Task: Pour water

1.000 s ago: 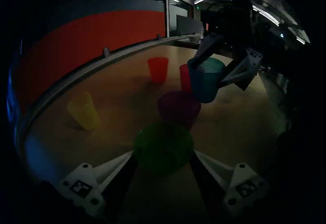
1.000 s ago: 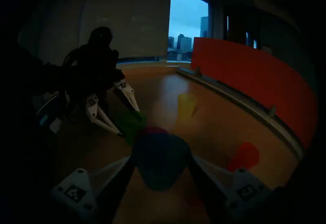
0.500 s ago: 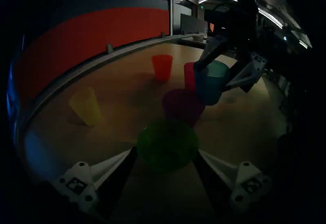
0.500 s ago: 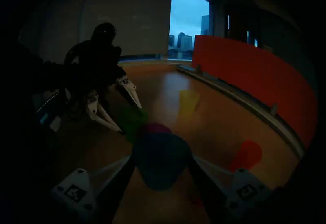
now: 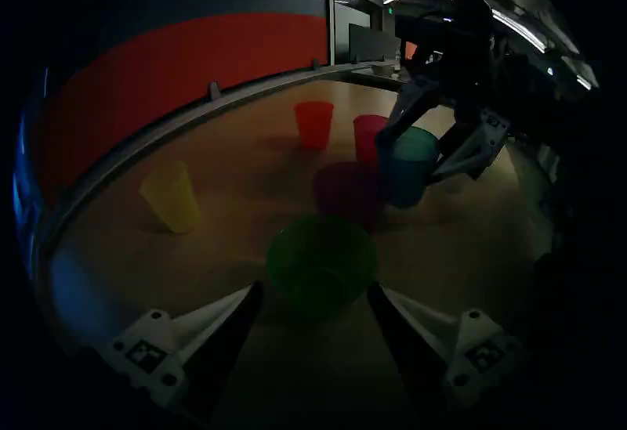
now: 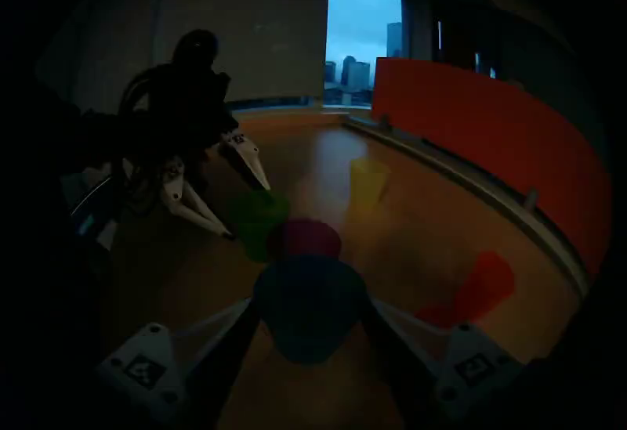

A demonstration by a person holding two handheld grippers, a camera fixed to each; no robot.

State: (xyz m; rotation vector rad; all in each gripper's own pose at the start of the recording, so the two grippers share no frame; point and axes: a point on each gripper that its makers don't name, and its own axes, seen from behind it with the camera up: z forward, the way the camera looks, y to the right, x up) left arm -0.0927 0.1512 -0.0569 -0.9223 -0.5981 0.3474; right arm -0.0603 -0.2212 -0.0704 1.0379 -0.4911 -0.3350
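Left claw [image 5: 313, 290] pinches a green cup [image 5: 321, 269]; right claw [image 6: 309, 303] pinches a blue cup [image 6: 308, 316]. Pouring looks next: tip one over the purple cup [image 5: 349, 187].

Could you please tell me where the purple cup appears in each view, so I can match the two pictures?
Left gripper view: purple cup at centre, beyond the green cup in the jaws, left of the teal cup.
Right gripper view: purple cup at centre, just above the teal cup in the jaws, right of the green cup.
Shared landmark: the yellow cup, standing apart from the others.
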